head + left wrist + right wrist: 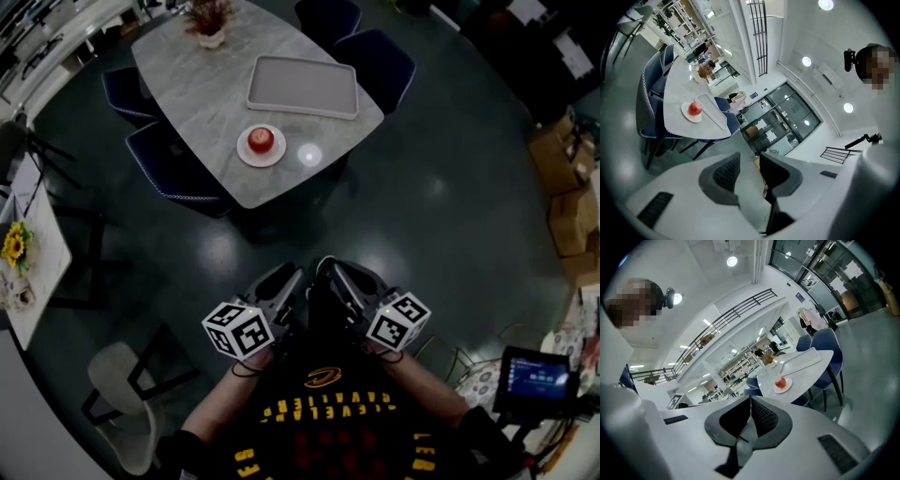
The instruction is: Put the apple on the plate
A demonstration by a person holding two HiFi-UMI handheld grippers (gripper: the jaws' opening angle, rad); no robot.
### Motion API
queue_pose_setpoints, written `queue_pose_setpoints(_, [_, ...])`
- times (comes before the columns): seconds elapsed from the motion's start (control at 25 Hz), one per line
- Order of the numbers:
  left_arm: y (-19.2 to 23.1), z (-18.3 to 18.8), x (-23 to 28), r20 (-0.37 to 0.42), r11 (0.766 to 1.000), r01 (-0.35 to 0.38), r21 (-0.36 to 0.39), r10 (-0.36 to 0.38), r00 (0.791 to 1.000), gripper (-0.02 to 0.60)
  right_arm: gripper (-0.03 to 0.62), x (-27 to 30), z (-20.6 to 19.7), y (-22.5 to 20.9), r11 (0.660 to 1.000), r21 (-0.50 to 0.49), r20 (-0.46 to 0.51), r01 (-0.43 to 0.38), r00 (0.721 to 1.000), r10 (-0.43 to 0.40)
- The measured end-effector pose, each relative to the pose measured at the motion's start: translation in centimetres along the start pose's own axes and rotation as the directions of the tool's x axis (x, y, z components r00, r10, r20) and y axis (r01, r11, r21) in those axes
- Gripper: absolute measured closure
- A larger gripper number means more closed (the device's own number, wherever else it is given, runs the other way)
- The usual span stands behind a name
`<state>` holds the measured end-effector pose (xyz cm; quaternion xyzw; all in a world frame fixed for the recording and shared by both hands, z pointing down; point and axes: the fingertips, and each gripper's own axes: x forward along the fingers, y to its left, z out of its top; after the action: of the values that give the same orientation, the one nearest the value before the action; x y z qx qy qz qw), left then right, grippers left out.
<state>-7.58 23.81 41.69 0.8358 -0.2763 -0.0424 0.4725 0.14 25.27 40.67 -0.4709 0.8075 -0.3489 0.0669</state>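
A red apple [261, 140] sits on a small white plate [246, 156] near the front edge of the grey marble table [202, 89]. Both grippers are held close to the person's body, well back from the table. My left gripper [289, 277] is open and empty, with floor showing between its pads [723, 172]. My right gripper [330, 272] is shut on nothing, its pads meeting [759, 417]. The left gripper view shows the apple [695, 108] on the plate [687, 114] far off. In the right gripper view the apple [780, 381] and plate [786, 386] are also distant.
A grey tray [302, 86] lies behind the plate and a potted plant [208, 21] stands at the table's far end. Dark blue chairs [169, 161] ring the table. A white chair [122, 398] stands lower left, cardboard boxes [567, 192] at the right.
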Motion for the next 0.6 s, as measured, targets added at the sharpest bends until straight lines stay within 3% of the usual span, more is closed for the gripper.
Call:
queue_pose_setpoints(0.32, [0.8, 4.0, -0.7, 0.052, 0.997, -0.052, 0.056, 0.049, 0.997, 0.449, 0.588, 3.2, 2.7, 0.9, 0.997, -0.016, 0.038, -0.071, 0.997, 0.071])
queue_pose_setpoints(0.6, [1.1, 7.5, 7.7, 0.063, 0.99, -0.102, 0.094, 0.096, 0.993, 0.449, 0.586, 6.4, 8.7, -6.2, 0.993, -0.001, 0.028, -0.115, 0.993, 0.115])
